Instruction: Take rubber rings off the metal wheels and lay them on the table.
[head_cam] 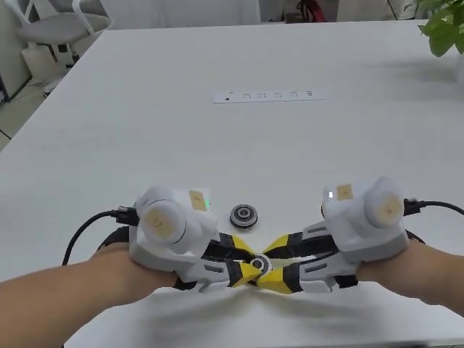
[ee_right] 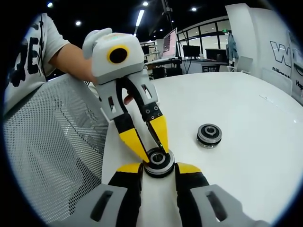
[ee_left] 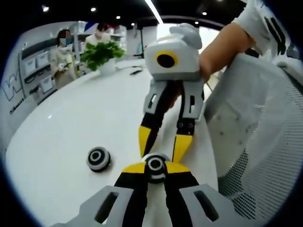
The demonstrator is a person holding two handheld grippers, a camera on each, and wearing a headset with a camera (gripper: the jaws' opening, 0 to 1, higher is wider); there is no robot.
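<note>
Since the job is stripping rings, the white table serves as the lay-down area, and the power strip sits well back from the work. Both tools meet nose to nose near the front edge. The left gripper comes in from the left and the right gripper from the right, each held low and nearly flat to the tabletop with the forearms angled inward. Both pairs of jaws are clamped on the same held wheel, just above the surface. My read is that one gripper braces the metal body while the other works the rubber, but I can't tell which does which. In the right gripper view its own tips flank the wheel's sides and the left's tips bite the far edge. A dark band round the rim looks like the rubber ring, not yet off. The second wheel lies flat on the table just beyond the tips, untouched, presumably queued next.
</note>
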